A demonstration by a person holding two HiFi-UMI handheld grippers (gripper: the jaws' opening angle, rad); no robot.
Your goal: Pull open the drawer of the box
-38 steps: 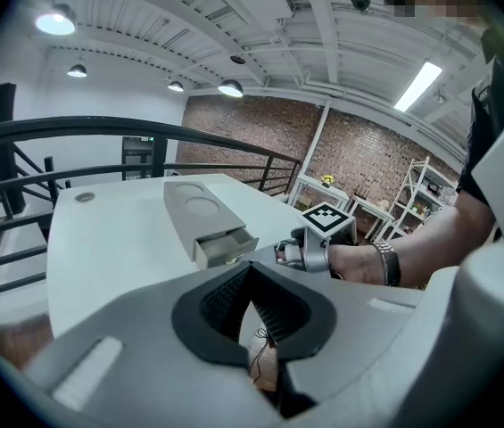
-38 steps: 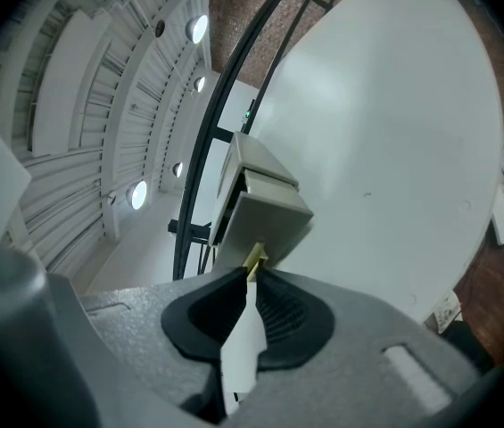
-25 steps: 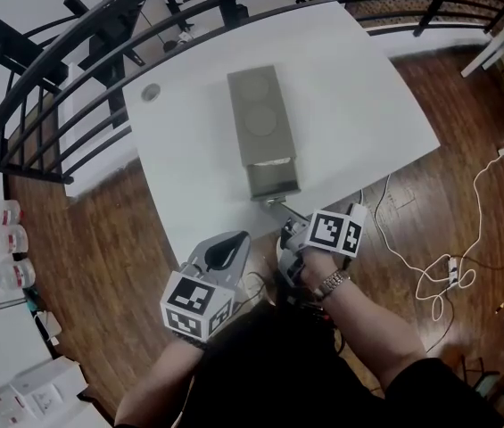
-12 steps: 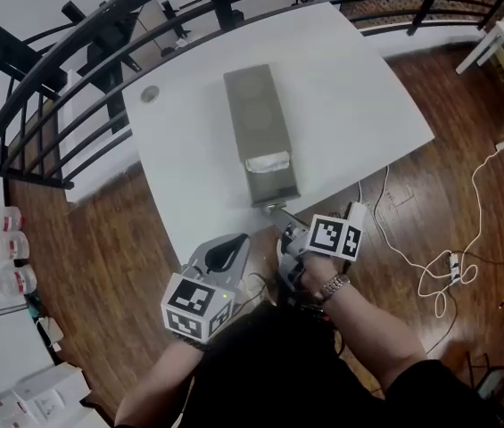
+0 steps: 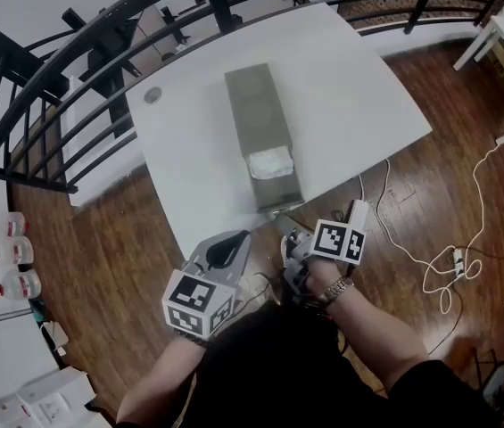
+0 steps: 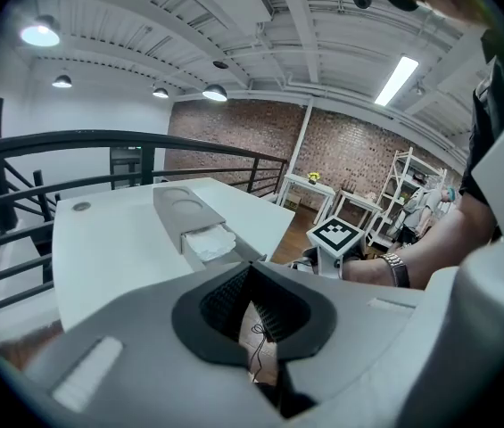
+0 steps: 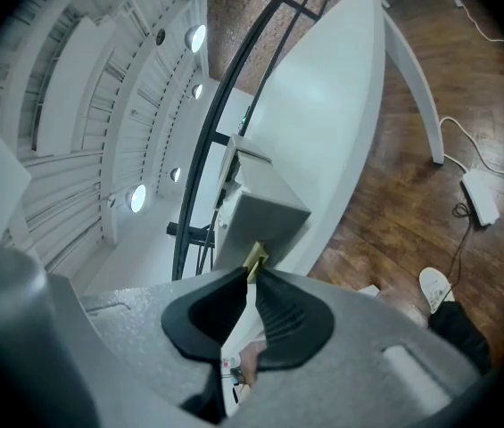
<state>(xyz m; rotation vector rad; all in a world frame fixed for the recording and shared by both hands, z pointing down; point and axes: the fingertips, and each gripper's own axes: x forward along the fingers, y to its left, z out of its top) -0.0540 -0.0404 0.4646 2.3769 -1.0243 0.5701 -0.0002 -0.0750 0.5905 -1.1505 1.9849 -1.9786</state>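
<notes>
The grey box (image 5: 256,114) lay lengthwise on the white table (image 5: 359,87), with its drawer (image 5: 278,185) drawn out toward the table's near edge. The drawer held a wad of white crumpled material (image 5: 269,161) just outside the box mouth. The right gripper (image 5: 280,225) was pinched on the drawer's yellowish pull tab (image 7: 255,259). The left gripper (image 5: 232,239) was held off the table's near edge, its jaws pressed together on nothing. Compared with a second before, the drawer stood further out, the white wad was fully exposed where only a sliver had shown, and the right gripper had drawn back toward the person.
</notes>
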